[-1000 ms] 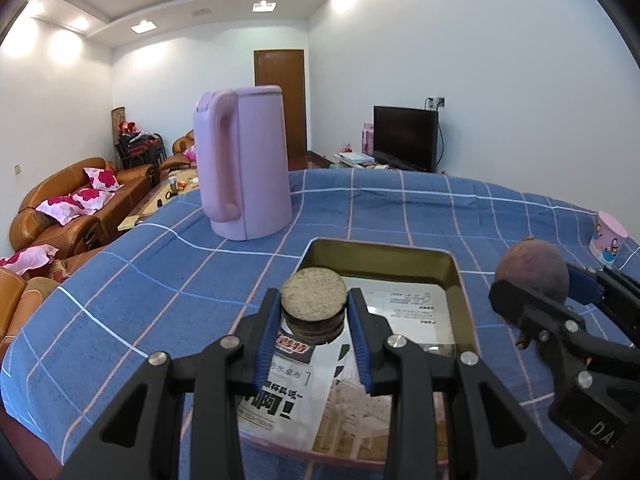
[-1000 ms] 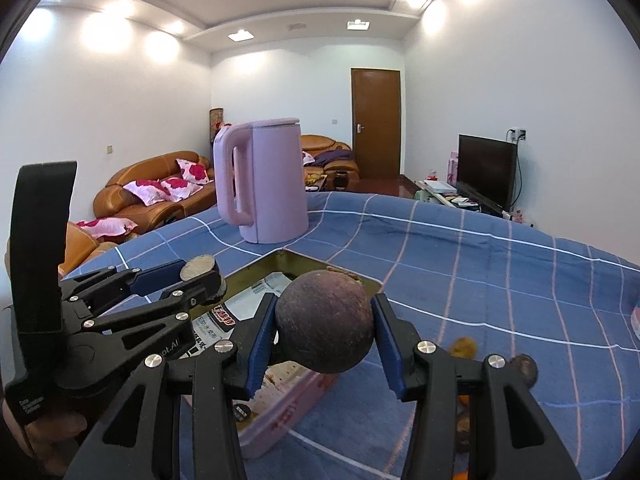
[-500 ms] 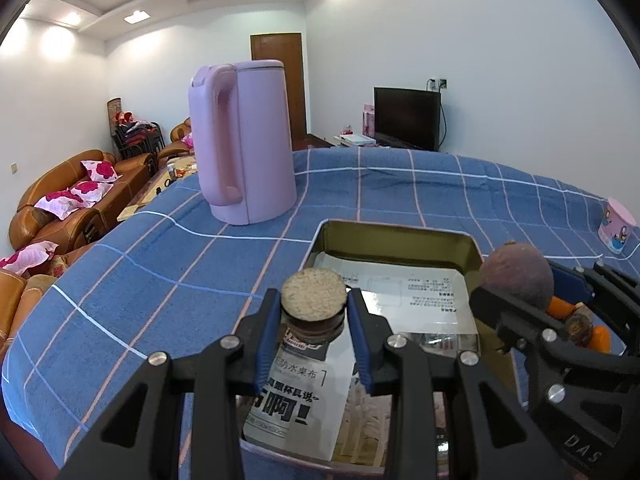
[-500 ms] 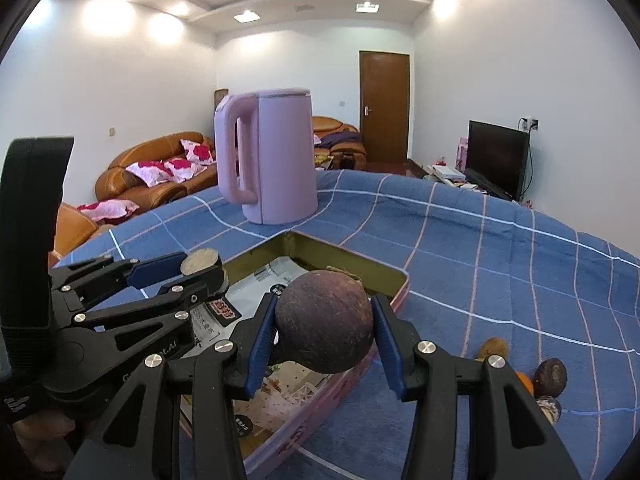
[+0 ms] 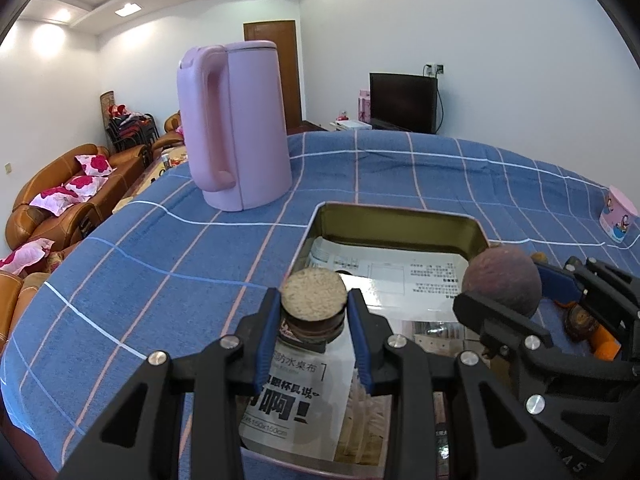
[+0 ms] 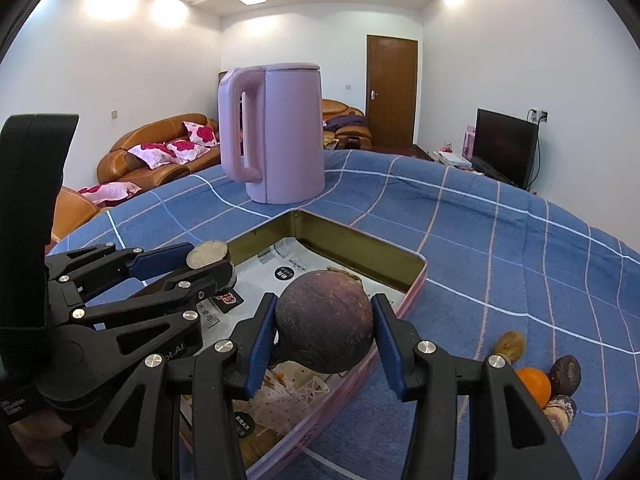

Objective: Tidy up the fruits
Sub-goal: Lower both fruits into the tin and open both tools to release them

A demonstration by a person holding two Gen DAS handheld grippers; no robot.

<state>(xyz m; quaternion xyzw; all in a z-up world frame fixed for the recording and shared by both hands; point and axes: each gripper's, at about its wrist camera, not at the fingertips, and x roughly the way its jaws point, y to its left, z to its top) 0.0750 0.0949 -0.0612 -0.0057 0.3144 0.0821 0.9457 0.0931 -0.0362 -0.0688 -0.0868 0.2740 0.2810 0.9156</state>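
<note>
At the bottom centre of the left wrist view, the left gripper (image 5: 314,316) is clamped narrowly on a short round brown fruit (image 5: 313,305), its flat pale cut face turned up and its short axis upright. It hangs over the near left part of the tin tray (image 5: 400,216), whose floor is lined with printed paper (image 5: 404,276).

At the bottom centre of the right wrist view, the right gripper (image 6: 325,328) holds a dark purple round fruit (image 6: 325,322) between its blue pads, over the tray's near right edge; being round, it shows no long axis.

At lower right, on the blue checked bench (image 6: 500,248), lie an orange (image 6: 534,385) and small brown fruits (image 6: 565,370). Beyond the tray the cloth is bare up to a pink kettle (image 6: 280,136), which stands upright near the far edge.
</note>
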